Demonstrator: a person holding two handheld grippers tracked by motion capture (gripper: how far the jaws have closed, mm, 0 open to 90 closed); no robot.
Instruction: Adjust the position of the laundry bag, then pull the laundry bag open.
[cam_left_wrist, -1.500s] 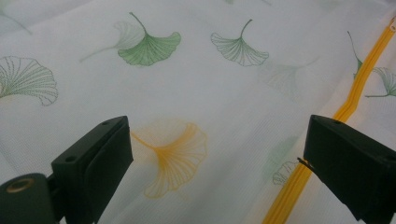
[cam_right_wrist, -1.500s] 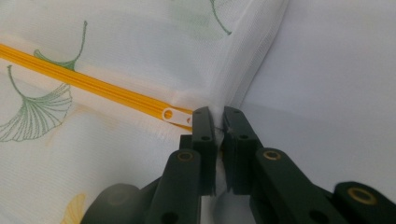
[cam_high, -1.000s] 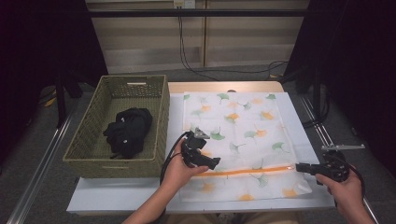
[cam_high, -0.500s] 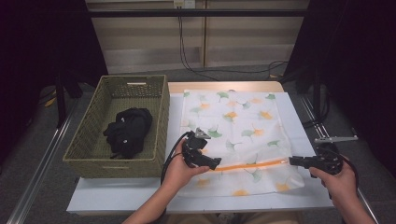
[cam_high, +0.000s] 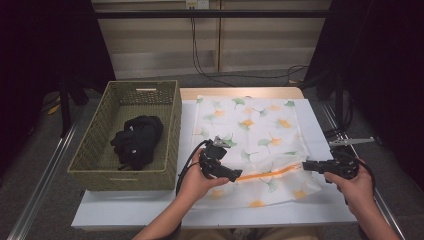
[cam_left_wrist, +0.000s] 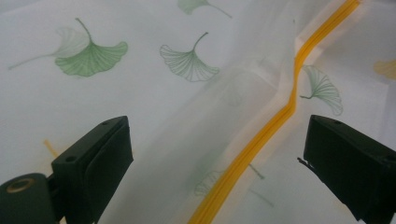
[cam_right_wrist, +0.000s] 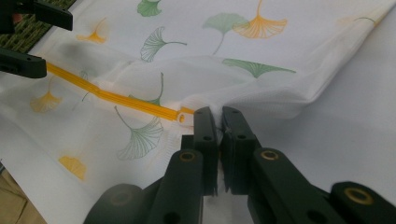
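Worktop (cam_high: 125, 210) carries basket (cam_high: 172, 130) at left & bag (cam_high: 250, 130) spread flat to its right, just beside it. Clothing bundle (cam_high: 136, 140) lies in basket, roughly mid. Bag's zip strip (cam_high: 270, 172) runs across its near part, left to right. Left gripper (cam_high: 235, 176) sits over the strip's left end, jaws either side of it, not touching. Right gripper (cam_high: 306, 165) is at the strip's right end, at bag's right edge, jaws pinched on the fabric there. Cables (cam_high: 210, 65) on floor behind worktop.
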